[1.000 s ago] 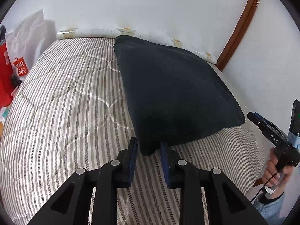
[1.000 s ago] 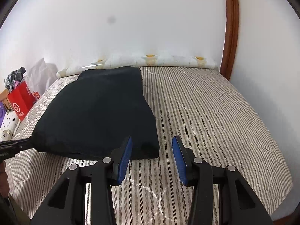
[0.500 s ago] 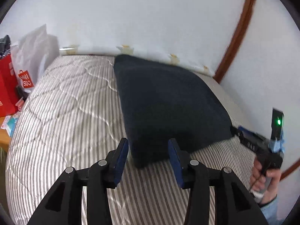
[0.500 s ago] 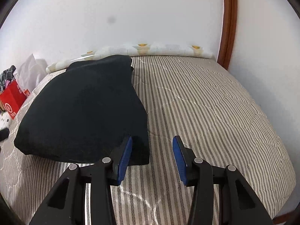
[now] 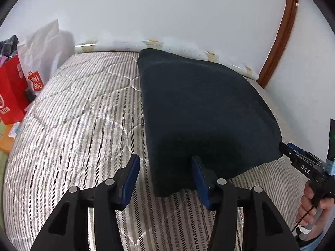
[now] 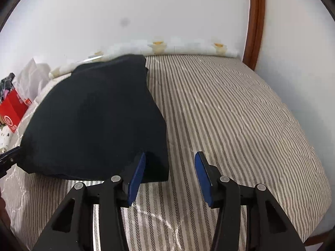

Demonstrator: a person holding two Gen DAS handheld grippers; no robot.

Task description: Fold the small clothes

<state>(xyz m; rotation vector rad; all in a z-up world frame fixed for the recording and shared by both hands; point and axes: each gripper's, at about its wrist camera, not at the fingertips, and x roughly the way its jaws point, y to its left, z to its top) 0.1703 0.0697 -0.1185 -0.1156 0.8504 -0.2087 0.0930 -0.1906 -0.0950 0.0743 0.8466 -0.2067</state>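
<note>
A dark navy garment (image 5: 201,108) lies folded flat on the striped bed (image 5: 79,129); it also shows in the right wrist view (image 6: 94,121). My left gripper (image 5: 164,177) is open, its jaws standing either side of the garment's near left corner. My right gripper (image 6: 169,175) is open beside the garment's near right corner, over the striped bed (image 6: 240,129). The right gripper also shows in the left wrist view (image 5: 301,163), at the garment's right corner.
Red shopping bags (image 5: 12,92) and a white plastic bag (image 5: 44,48) stand off the bed's left side. A white wall and a patterned bolster (image 6: 188,48) run along the far edge. A wooden door frame (image 6: 254,25) stands at the far right.
My left gripper has opened wide and let go of the garment's corner. Both grippers have pulled back slightly; the garment has settled on the bed.
</note>
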